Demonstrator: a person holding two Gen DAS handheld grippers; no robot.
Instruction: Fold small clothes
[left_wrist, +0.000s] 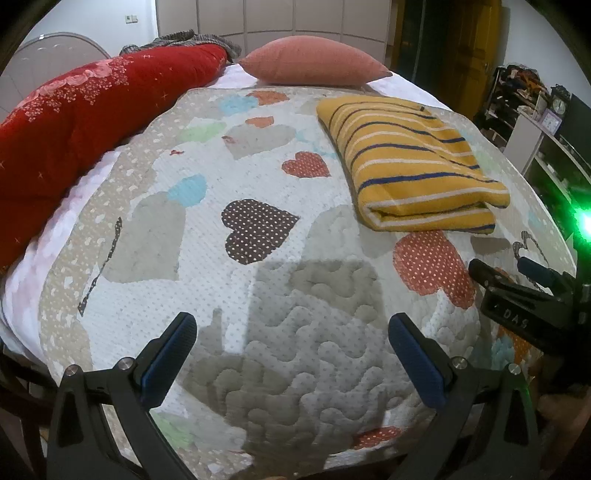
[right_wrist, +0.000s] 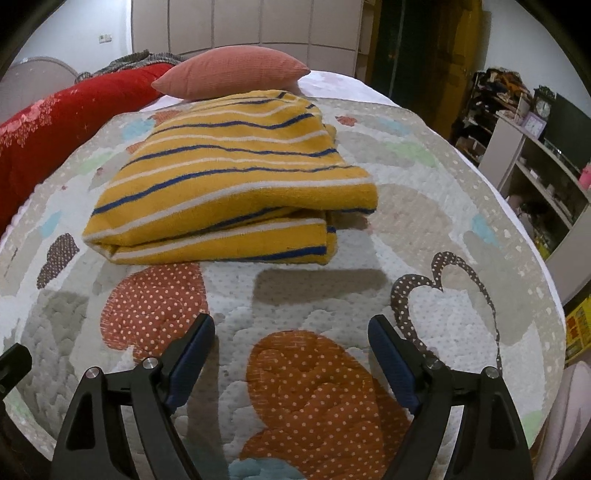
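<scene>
Lettering reading "DAS" shows on the black body of the right gripper (left_wrist: 517, 291) where it pokes in at the edge of the left wrist view (the only readable writing around). One folded garment (right_wrist: 229, 177), mustard yellow with blue and white stripes, lies flat on the bed's quilt (right_wrist: 424, 229), which is covered in polka-dot hearts. Its long axis runs away from the cameras toward the pink pillow (right_wrist: 232, 74), with the thick folded edge facing the grippers and the stripes running across. One pillow, one red blanket (left_wrist: 85, 114) rolled along the left side of the bed. Both grippers hover over bare quilt just short of the garment, not touching it. The left gripper (left_wrist: 291, 354) has its jaws spread wide with nothing between them, and the right gripper's jaws are spread wide and empty too.
</scene>
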